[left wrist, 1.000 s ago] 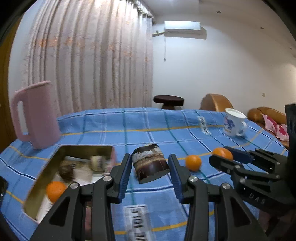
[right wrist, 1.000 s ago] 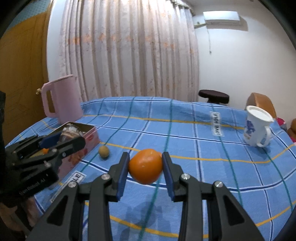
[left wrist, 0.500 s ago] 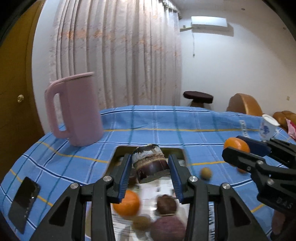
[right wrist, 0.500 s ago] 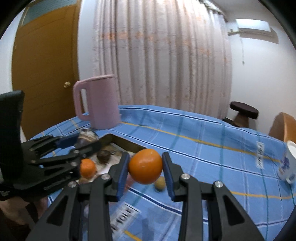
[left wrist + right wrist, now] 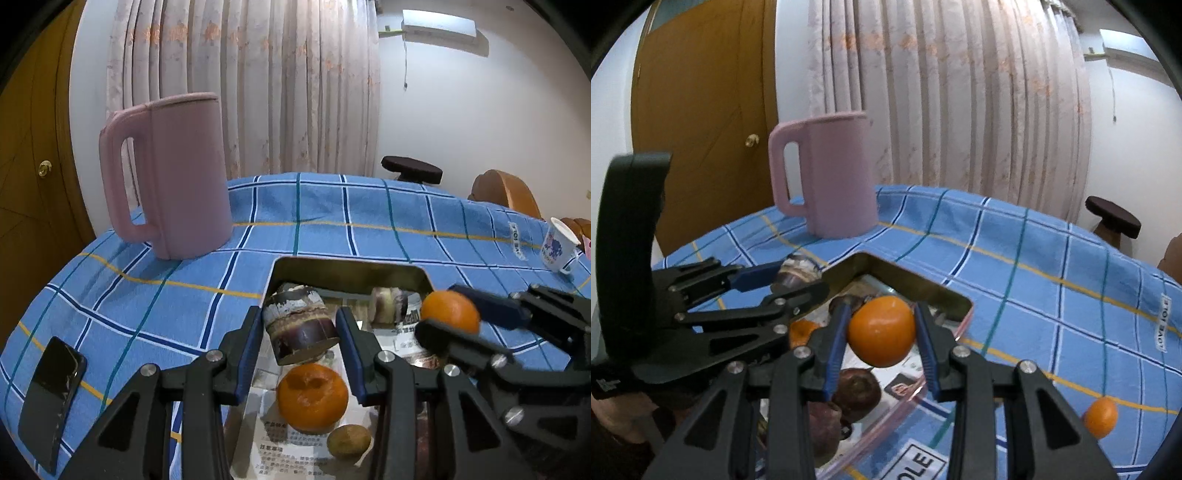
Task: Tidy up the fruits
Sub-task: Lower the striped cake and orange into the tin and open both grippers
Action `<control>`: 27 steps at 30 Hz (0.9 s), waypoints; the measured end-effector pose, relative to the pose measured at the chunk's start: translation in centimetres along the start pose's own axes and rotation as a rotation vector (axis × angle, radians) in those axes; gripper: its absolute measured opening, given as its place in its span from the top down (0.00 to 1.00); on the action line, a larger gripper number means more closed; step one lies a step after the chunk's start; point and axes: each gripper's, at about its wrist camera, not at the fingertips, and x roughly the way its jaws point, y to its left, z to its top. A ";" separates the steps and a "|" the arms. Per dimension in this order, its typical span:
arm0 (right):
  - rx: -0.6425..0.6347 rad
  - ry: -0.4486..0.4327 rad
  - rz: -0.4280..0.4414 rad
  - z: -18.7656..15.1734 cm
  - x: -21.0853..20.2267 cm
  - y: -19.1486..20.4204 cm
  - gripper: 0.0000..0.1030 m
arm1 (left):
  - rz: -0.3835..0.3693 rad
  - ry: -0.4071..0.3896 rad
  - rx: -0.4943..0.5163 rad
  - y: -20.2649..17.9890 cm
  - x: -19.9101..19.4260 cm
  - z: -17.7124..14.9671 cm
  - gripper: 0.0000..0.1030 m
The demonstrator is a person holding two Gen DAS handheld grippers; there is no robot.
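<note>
Over the tin [image 5: 349,266], left claw [image 5: 301,332] grips what looks like sugarcane [image 5: 300,321], right claw [image 5: 881,334] an orange [image 5: 881,330].

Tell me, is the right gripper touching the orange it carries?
Touching: the right wrist view shows the right gripper with both blue pads pressed against the orange.

Dim, even indoor light — soft shadows, strong fisheye bending with dark vignetted corners, slight blur at the edges.
</note>
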 end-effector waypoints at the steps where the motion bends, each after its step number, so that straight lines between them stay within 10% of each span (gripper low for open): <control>1: -0.003 0.013 0.005 -0.2 0.4 0.1 0.62 | 0.000 0.007 0.002 0.0 0.1 -0.1 0.58; 13: 0.034 0.036 0.068 -1.6 -0.2 -0.8 0.46 | 0.003 0.050 0.020 0.1 0.2 -0.9 0.42; 27: 0.094 0.111 -0.196 -2.8 -1.3 -7.1 0.38 | 0.025 0.021 -0.014 -0.7 -0.4 -0.6 0.31</control>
